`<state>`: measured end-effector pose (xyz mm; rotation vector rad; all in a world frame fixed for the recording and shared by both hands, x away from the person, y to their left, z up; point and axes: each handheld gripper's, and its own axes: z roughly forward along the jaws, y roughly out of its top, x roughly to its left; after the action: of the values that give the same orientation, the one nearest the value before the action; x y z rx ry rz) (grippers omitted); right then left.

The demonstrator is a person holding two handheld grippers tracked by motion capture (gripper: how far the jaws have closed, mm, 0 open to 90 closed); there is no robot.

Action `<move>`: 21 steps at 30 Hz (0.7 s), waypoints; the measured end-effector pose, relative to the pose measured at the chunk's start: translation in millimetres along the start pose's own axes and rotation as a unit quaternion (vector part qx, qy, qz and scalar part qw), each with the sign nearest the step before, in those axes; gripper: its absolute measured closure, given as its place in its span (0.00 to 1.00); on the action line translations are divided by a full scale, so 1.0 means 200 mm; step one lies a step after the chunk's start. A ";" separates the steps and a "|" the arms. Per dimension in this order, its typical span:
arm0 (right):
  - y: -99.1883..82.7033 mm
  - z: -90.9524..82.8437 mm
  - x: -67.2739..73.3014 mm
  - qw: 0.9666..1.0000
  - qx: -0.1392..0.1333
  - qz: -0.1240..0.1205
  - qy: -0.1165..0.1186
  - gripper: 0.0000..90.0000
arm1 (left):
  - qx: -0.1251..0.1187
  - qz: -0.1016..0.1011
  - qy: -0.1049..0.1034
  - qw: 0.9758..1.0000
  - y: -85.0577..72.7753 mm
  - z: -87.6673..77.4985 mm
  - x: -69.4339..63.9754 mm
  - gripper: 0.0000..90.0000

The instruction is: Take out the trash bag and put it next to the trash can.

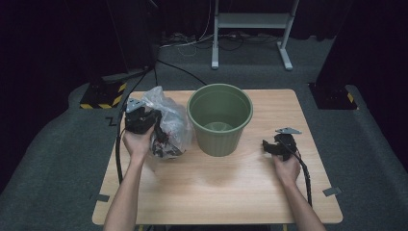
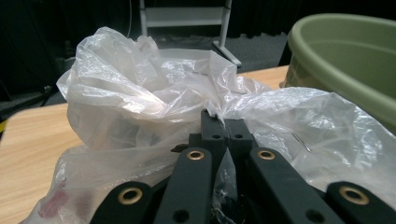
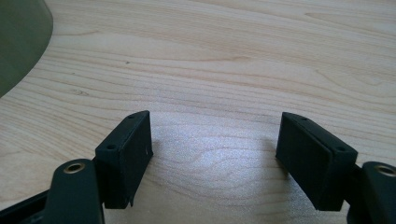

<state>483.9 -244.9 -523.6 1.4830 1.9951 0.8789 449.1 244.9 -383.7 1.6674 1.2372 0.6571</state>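
Gripping the crumpled clear plastic bag [image 1: 166,122] at left of centre in the high view, my left gripper [image 2: 226,127] has its jaws pinched shut on a gathered fold of film. I judge the bag light, soft and slippery; hold is best taken at bunched film near its neck, never on a single smooth layer. It looks translucent and wrinkled, with dark contents low inside, resting on the light wooden table [image 1: 240,192] just beside the round green ribbed plastic bucket [image 1: 220,119]. At right, my right gripper [image 3: 217,158] hangs open above bare wood, holding nothing.
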 end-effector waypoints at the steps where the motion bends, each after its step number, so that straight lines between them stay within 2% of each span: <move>1: 0.00 0.00 0.00 1.000 0.000 0.000 0.000 0.29 | 0.002 -0.002 0.000 1.000 -0.01 0.01 0.00 0.99; 7: 0.00 0.00 0.00 1.000 0.000 -0.001 0.001 0.30 | 0.019 -0.002 0.002 1.000 -0.04 0.08 0.00 0.99; 14: 0.00 0.00 0.00 1.000 0.000 -0.001 0.000 0.29 | 0.038 -0.005 -0.003 0.999 -0.06 0.16 -0.03 0.98; 18: 0.00 0.00 0.00 1.000 0.000 -0.001 0.001 0.30 | 0.050 -0.015 -0.006 0.999 -0.09 0.21 -0.03 0.96; 21: 0.00 0.00 0.00 1.000 0.000 -0.001 0.002 0.29 | 0.048 -0.024 -0.007 0.999 -0.10 0.22 -0.03 0.92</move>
<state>483.3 -244.5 -523.7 1.4790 1.9987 0.8809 474.6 224.3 -420.3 1.7133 1.3125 0.5642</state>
